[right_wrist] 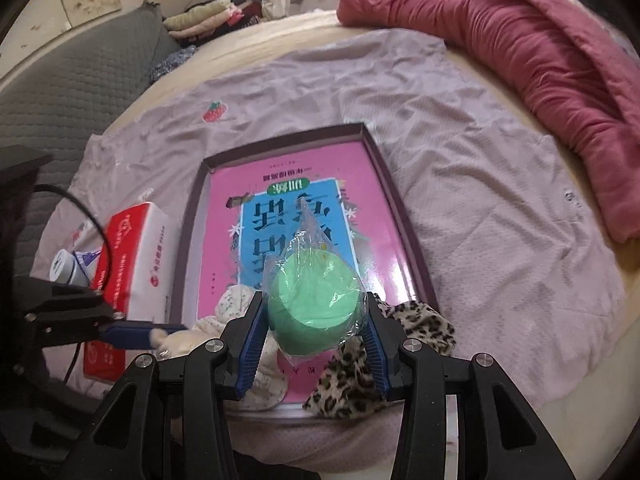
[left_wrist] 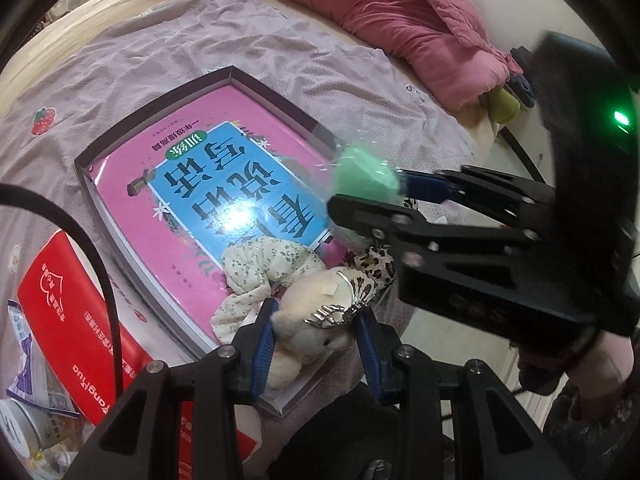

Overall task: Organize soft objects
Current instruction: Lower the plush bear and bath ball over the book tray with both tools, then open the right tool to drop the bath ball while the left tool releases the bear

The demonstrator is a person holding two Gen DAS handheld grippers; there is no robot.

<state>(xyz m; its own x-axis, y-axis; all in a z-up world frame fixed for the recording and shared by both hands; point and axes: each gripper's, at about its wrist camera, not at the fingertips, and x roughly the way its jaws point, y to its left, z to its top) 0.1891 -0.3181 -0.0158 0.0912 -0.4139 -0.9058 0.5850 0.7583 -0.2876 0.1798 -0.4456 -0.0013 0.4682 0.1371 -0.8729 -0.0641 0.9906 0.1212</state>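
We see the left claw (left_wrist: 314, 330) pinching a cream plush toy (left_wrist: 308, 320), its two blue pads pressed on the toy's sides. The toy carries a shiny silver clip (left_wrist: 334, 312) on top. Just beyond this claw lies a floral cloth piece (left_wrist: 260, 268), and to its right a leopard-print cloth (right_wrist: 360, 364). All of them rest at the near end of a shallow dark-rimmed tray (right_wrist: 384, 168), on a pink and blue book (right_wrist: 288, 216) that fills the tray.

The right claw (right_wrist: 316, 322) is closed on a green soft ball (right_wrist: 312, 304) wrapped in clear plastic film; the pads touch both sides of it. The ball is held above the near part of the book, and the film stands up in a point ahead of the claw. In the left wrist view this claw comes in from the right, above the leopard-print cloth.

To the left of both claws there is a red box (right_wrist: 132, 256), just beside the tray. The tray lies on a pale lilac sheet (right_wrist: 480, 200) over the bed. Far ahead of the claws, a pink quilt (right_wrist: 540, 60) is bunched along the bed's edge.
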